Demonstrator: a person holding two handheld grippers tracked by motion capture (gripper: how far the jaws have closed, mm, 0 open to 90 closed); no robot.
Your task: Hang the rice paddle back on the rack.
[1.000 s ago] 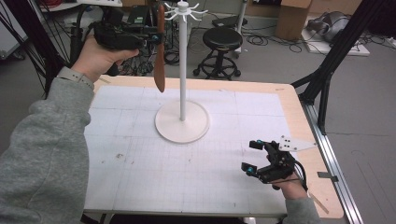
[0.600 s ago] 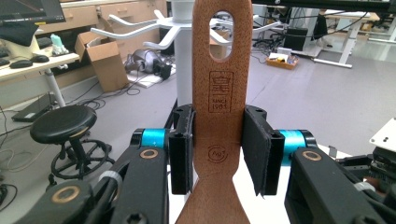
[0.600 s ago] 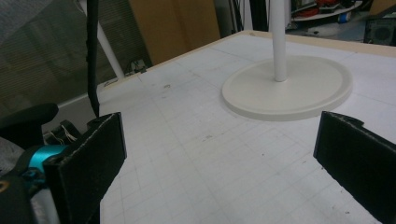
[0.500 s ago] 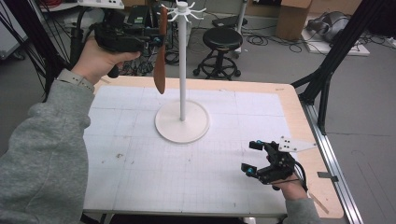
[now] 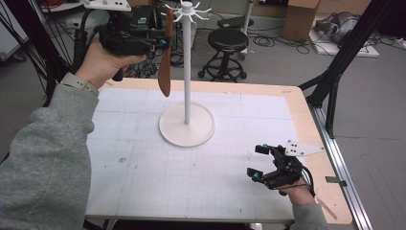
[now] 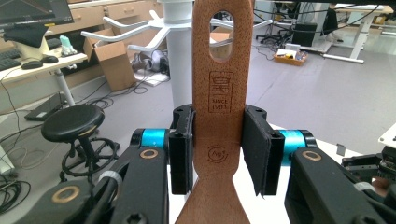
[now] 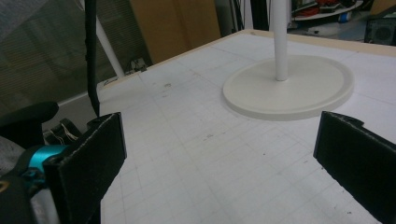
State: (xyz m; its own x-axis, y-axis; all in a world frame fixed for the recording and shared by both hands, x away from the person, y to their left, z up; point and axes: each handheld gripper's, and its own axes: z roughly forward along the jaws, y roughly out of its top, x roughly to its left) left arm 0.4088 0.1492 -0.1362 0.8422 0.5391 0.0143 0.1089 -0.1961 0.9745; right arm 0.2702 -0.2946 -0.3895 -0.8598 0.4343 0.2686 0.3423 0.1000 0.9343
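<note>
Wooden and judged light and stiff, the spatula hangs upright beside the top of the white stand, clamped across its narrow neck by the left gripper, its hanging hole free above the jaws.

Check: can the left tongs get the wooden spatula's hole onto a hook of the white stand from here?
Probably yes. The left tongs grip the wooden spatula by its handle, its hole up beside the hooks atop the white stand, and nothing sits between them. The right tongs rest low, well clear.
</note>
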